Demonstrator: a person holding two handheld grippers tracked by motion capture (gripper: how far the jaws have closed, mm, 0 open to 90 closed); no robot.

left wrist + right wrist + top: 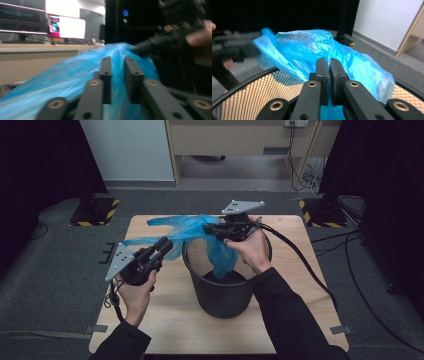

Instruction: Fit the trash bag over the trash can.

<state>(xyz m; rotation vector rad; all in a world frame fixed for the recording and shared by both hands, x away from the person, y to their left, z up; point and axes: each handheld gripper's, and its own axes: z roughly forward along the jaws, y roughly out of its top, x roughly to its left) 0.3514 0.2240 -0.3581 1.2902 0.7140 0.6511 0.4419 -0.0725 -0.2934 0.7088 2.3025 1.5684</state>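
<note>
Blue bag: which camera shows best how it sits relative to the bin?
High view: the blue bag stretches between both grippers, one end hanging into the mesh bin. Right gripper view gives a close-up of the bag above the bin's rim; left gripper view is blurred.

There is one blue plastic bag (192,231). There is one black mesh bin (222,292). There is one wooden table (170,320). There are two grippers, a left gripper (165,246) and a right gripper (212,230).

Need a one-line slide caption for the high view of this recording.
Two hand-held grippers stretch a blue plastic bag over a black mesh bin: right gripper pinches it at the rim, left gripper at its side.
</note>
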